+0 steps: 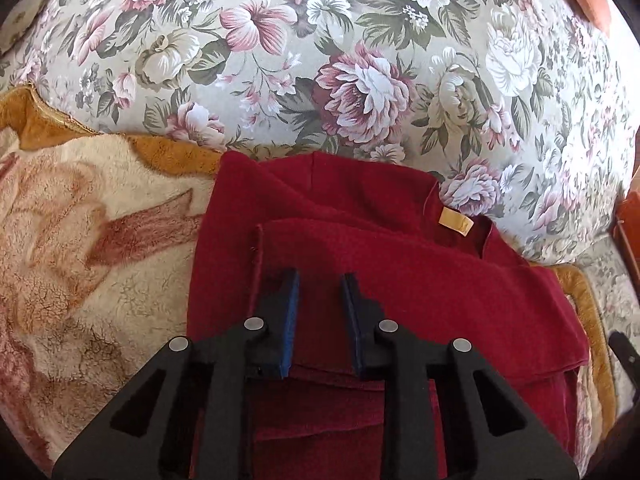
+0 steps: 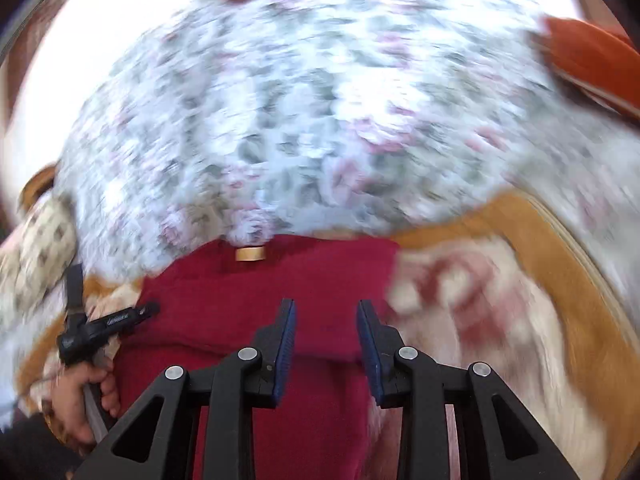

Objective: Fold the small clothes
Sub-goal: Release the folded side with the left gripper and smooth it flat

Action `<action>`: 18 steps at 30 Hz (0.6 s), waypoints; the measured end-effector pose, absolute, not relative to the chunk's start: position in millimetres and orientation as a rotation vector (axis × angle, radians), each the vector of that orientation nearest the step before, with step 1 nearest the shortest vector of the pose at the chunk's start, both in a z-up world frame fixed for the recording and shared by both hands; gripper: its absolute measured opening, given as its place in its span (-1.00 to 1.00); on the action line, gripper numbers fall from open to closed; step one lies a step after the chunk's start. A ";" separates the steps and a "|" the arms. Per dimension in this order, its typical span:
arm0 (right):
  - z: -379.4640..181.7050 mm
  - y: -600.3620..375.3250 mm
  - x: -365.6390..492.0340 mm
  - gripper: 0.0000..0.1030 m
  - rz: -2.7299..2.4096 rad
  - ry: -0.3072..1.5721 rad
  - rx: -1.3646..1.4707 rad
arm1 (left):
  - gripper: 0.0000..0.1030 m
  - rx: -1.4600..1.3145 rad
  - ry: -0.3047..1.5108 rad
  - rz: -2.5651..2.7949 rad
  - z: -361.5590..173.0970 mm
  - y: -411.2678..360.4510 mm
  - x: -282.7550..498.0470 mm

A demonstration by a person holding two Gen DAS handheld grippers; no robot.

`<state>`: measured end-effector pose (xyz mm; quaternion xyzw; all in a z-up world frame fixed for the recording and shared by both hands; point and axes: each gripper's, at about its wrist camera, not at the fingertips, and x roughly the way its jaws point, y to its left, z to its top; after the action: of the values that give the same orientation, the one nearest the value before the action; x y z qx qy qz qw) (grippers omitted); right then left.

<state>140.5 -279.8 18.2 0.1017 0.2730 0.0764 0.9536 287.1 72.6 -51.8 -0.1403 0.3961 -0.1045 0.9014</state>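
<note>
Dark red fabric, a small garment (image 1: 360, 248), lies partly folded on a fluffy cream and rust blanket (image 1: 80, 240) with a golden-brown border, its far edge reaching a sheet printed with pink and white flowers (image 1: 360, 60). One layer of the garment is turned over the rest, so a straight folded edge runs across the middle, and a small tan label (image 1: 456, 221) sits at the neckline on the right side of the left wrist view. The left gripper (image 1: 319, 280) hovers low over the near part of the garment, its two blue-padded fingers a narrow gap apart with bare red cloth showing between them; nothing is pinched, and the pads do not visibly press on anything. In the right wrist view the scene is smeared by motion blur, yet the same red garment (image 2: 260, 292) fills the lower middle, with the label (image 2: 250, 253) at its far edge beside the floral sheet (image 2: 300, 120). The right gripper (image 2: 326, 308) stands with its fingers apart and empty above the garment's right edge, where red cloth meets the blanket (image 2: 500, 320). At the left of that view, a hand (image 2: 86, 404) grips the handle of the left gripper (image 2: 108, 320), seen side-on beside the garment.
</note>
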 end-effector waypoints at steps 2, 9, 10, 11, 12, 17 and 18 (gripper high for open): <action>17.1 -267.2 161.3 -0.64 0.196 0.605 0.053 | -0.58 -0.300 0.814 -0.221 -53.0 75.7 287.2; -28.2 -281.6 202.8 -0.74 0.188 0.820 -0.018 | -0.58 -0.334 0.803 -0.230 -49.8 71.6 279.4; -27.5 -282.0 204.0 -0.74 0.188 0.830 -0.017 | -0.58 -0.334 0.802 -0.229 -49.8 71.6 279.2; -27.2 -280.0 202.2 -0.74 0.186 0.826 -0.039 | -0.58 -0.338 0.801 -0.231 -49.6 73.1 279.1; -26.9 -279.3 200.7 -0.74 0.183 0.821 -0.049 | -0.58 -0.342 0.800 -0.234 -49.6 73.5 279.4; 3.3 -288.5 208.5 -0.75 0.161 0.787 -0.008 | -0.58 -0.344 0.793 -0.229 -51.3 72.8 279.4; 14.5 -293.8 214.5 -0.75 0.130 0.746 0.013 | -0.58 -0.345 0.791 -0.229 -51.4 72.8 279.3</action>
<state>214.5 -293.8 14.5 0.0064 0.3641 0.0633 0.9292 279.3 72.8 -51.4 -0.1670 0.3827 -0.1108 0.9019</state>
